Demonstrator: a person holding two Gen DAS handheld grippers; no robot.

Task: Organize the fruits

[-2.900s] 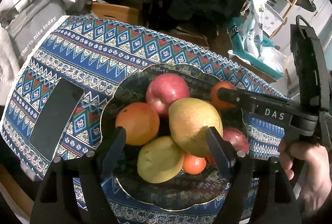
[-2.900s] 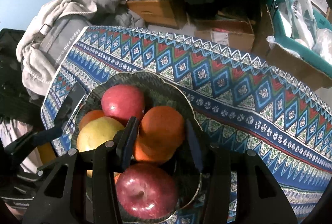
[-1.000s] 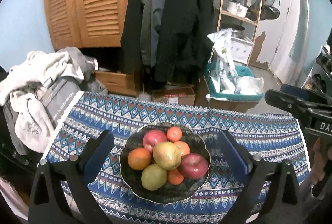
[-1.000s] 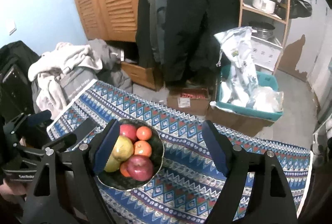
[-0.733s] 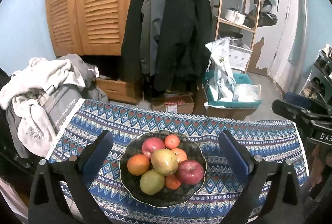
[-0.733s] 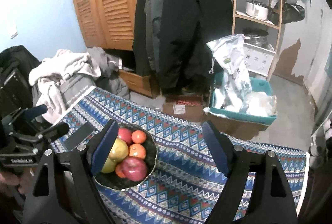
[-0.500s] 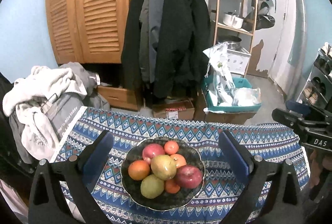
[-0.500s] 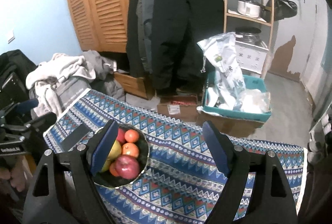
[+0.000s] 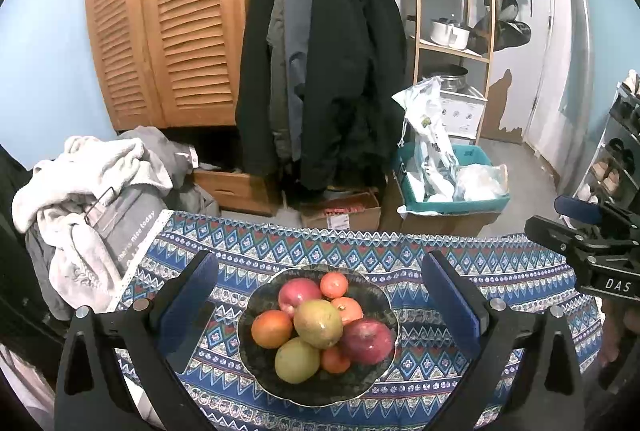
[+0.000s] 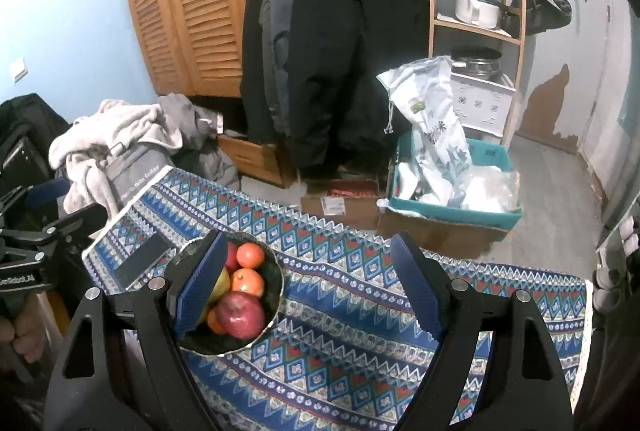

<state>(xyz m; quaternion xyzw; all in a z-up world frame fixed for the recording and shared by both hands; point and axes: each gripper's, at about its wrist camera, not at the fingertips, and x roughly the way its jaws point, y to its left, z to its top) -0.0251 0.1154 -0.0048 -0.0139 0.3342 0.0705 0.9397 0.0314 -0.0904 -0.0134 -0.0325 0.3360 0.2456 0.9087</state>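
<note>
Patterned tablecloth (image 9: pixel 460 259) with fruit bowl (image 9: pixel 372 375) and dark phone (image 10: pixel 142 257)

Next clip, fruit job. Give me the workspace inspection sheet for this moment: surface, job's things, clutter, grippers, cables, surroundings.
Surface: table under a blue patterned tablecloth.
Job's things: dark bowl piled with fruit: two red apples, two yellow-green fruits, several oranges; none seen outside it.
Clutter: dark flat slab lying on the cloth beside the bowl.
Grippers: left hand-held gripper open, empty; right hand-held gripper open, empty; both apart from the bowl.
Cables: nothing seen.
Surroundings: heap of clothes, hanging coats, louvred wooden doors, shelf unit, teal crate on cardboard boxes.
</note>
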